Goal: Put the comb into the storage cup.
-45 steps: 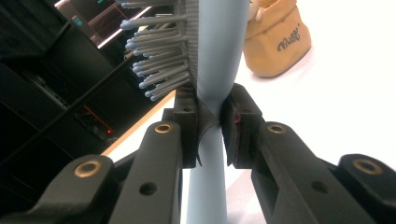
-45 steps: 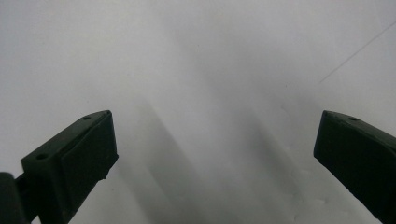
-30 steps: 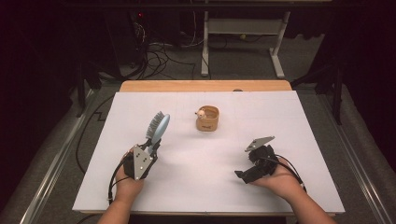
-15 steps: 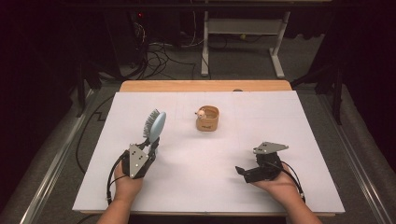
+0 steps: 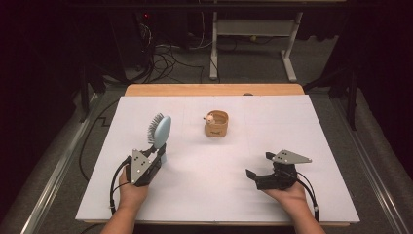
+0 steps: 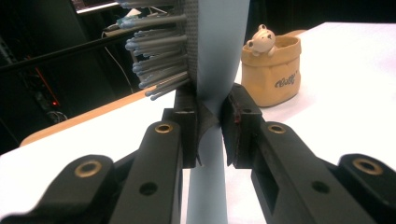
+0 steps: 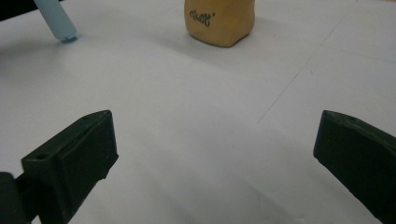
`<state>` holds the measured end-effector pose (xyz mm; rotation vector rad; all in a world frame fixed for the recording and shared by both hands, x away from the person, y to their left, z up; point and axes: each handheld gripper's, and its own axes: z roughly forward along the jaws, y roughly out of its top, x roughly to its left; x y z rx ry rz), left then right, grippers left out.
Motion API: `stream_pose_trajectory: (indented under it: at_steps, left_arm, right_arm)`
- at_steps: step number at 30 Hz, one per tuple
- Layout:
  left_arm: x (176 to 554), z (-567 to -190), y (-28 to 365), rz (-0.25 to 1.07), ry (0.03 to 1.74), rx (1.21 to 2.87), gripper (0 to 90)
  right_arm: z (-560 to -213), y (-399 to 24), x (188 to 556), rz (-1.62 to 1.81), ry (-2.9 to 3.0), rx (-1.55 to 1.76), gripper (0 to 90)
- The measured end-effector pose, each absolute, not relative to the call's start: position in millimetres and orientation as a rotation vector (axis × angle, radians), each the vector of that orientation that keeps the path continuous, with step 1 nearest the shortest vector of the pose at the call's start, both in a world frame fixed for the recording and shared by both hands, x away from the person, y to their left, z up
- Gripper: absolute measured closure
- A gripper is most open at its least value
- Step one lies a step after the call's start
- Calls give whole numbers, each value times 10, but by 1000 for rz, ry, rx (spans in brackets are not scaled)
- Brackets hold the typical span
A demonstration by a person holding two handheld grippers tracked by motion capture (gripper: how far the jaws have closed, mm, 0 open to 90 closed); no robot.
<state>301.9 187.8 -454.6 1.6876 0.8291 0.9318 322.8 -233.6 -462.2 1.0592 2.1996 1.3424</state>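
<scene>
A light blue hairbrush (image 5: 160, 130) stands nearly upright at the left of the white table (image 5: 292, 122), bristles facing left. My left gripper (image 5: 159, 152) is shut on its handle just below the head; in the left gripper view both pads clamp the hairbrush handle (image 6: 212, 51) at the left gripper (image 6: 212, 126). A small yellow pot (image 5: 217, 125) with a little bear figure (image 6: 261, 39) on its rim sits at mid table, beyond the brush. My right gripper (image 5: 259, 165) rests low at the front right, open, nothing between its jaws (image 7: 215, 154). The yellow pot (image 7: 219, 21) and the brush's handle end (image 7: 58, 21) lie ahead of it.
A wooden strip (image 5: 214, 89) runs along the table's far edge. Beyond it are floor cables (image 5: 170, 53) and a white desk frame (image 5: 253, 44). Bare white surface lies between the two grippers and to the right of the pot.
My right gripper has shifted slightly right and toward the front edge, sinking lower. The left gripper keeps the brush in place.
</scene>
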Motion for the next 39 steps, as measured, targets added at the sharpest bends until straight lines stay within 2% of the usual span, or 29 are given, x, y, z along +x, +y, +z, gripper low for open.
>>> stream_pose_trajectory:
  at_steps: [21, 39]
  left_arm:
    - [3016, -4511, 1947, 756, 812, 1648, 775]
    - [2993, -4460, 1737, 654, 699, 1712, 774]
  right_arm:
    - [-4634, -2378, 3190, 1435, 2141, 1033, 3]
    - [-4601, -2343, 3186, 1460, 2162, 1006, 4]
